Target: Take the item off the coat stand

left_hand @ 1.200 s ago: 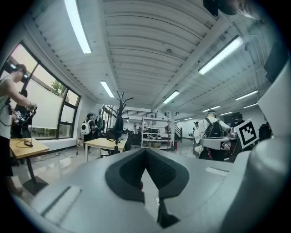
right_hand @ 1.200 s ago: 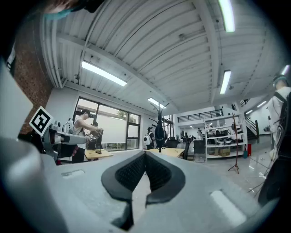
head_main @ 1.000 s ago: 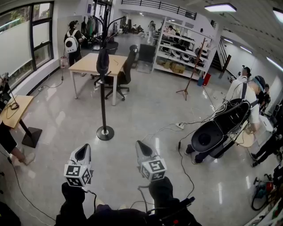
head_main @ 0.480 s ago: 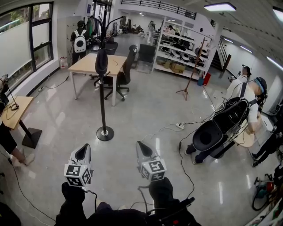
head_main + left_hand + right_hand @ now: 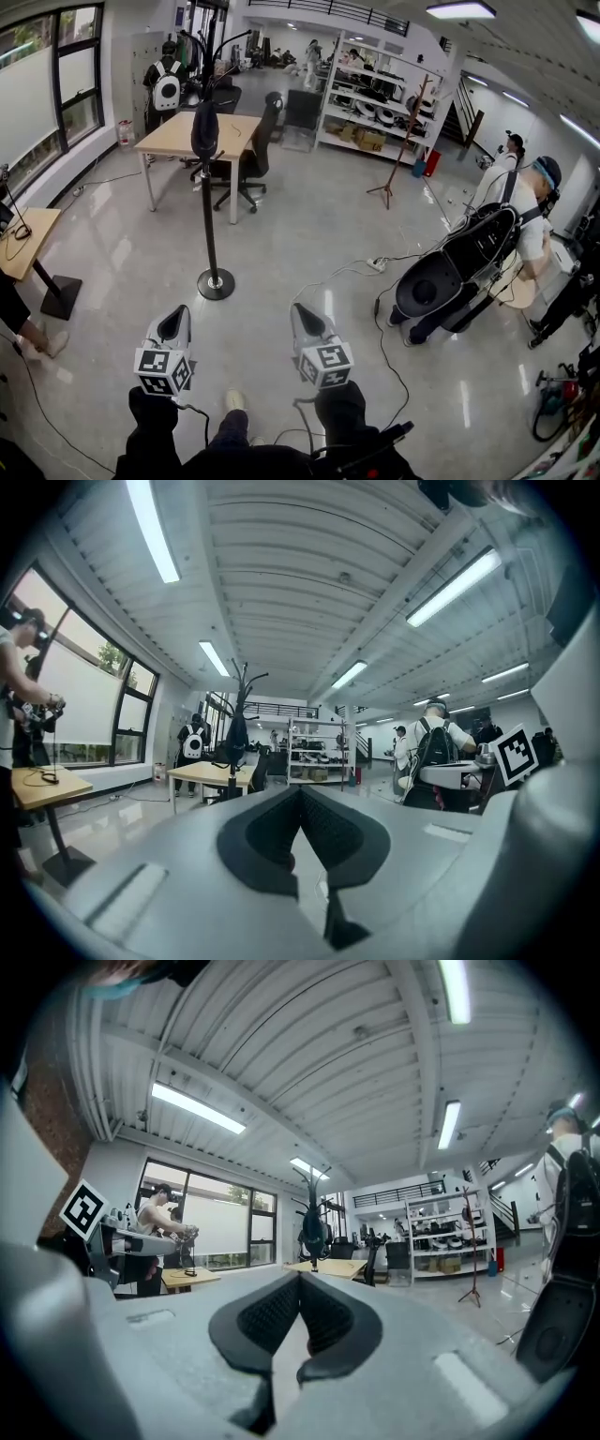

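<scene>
A black coat stand (image 5: 208, 220) rises from a round base (image 5: 216, 283) on the grey floor, a few steps ahead of me. A dark item (image 5: 204, 129) hangs near its top, under the curved hooks. My left gripper (image 5: 173, 322) and right gripper (image 5: 304, 317) are held low in front of me, side by side, well short of the stand. Both are shut with nothing between the jaws. The stand and dark item (image 5: 236, 741) show small and far off in the left gripper view, left of the left gripper (image 5: 300, 793). In the right gripper view the item (image 5: 313, 1226) hangs straight beyond the right gripper (image 5: 300, 1282).
Behind the stand are a wooden table (image 5: 178, 139) and an office chair (image 5: 251, 155). A person with a white backpack (image 5: 167, 86) stands at the back. To the right lie a black stroller-like frame (image 5: 450, 267), floor cables (image 5: 380, 291) and a wooden coat stand (image 5: 405, 141). A desk (image 5: 23, 246) stands at the left.
The whole view has drawn slightly nearer to the stand, which now sits a little further left. A foot shows between the grippers. The person with the backpack has walked further back.
</scene>
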Demonstrator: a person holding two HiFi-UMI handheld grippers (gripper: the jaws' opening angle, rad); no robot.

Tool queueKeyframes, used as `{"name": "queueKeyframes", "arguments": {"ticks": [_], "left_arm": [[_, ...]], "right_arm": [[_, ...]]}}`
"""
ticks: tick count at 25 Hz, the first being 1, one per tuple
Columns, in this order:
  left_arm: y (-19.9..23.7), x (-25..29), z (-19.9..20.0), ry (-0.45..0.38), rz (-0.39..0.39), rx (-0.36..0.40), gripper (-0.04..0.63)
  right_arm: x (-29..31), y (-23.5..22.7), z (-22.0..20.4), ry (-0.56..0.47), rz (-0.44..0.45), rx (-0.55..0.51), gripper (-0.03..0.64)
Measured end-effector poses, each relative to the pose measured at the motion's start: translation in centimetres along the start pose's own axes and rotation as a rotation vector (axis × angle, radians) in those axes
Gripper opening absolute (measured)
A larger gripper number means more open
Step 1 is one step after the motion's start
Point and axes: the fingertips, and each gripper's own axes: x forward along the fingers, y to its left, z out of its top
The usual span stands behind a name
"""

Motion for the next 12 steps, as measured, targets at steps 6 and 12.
{"name": "queueKeyframes", "arguments": {"ticks": [6,12], "left_arm": [[-0.2,3.8,0.3,0.002,-0.024,0.003,0.002],[2.2,8.8,0.7,0.004,-0.028,-0.005,0.002]], "right_arm": [[1.9,-2.2,0.5,0.004,-0.006,-0.026,0.002],[6.9,-4.4,0.8,0.001,-0.012,-0.015,0.002]]}}
